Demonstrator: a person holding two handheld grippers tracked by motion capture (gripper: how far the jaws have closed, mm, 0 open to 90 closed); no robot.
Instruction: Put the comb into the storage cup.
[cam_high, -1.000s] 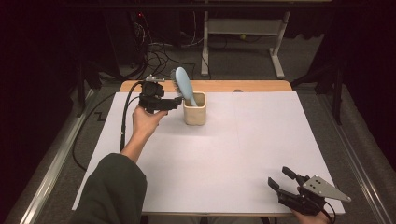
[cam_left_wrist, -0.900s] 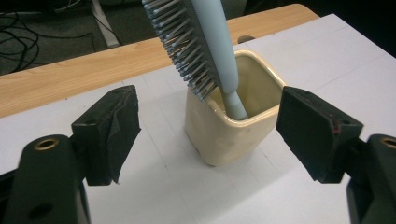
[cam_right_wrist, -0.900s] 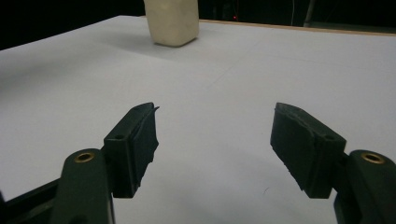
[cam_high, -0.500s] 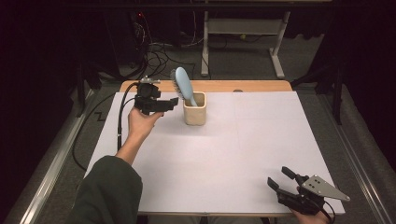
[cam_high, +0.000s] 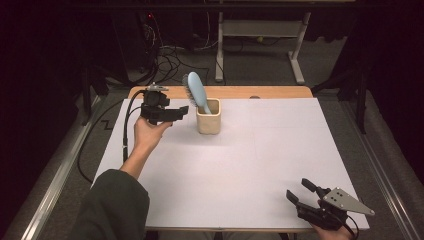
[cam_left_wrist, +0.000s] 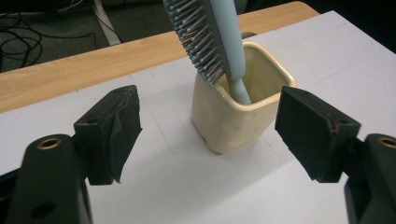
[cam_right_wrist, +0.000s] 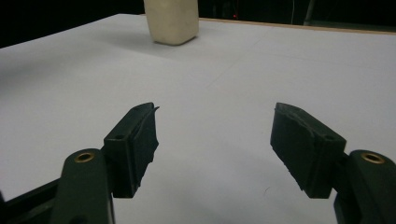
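The left tongs are held open beside the cup containing the brush; nothing is gripped. The right tongs are held open, empty.

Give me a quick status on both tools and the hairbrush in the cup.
Left tool open, beside the cup, not touching. Right tool open, empty, at the table's near edge. Blue hairbrush stands handle-down in the cup, leaning. White sheet between them bare.

My left gripper has matt black pads, rough-edged. The cup looks like glossy cream ceramic; the hairbrush smooth pale-blue plastic. White matt paper covers the wooden table.
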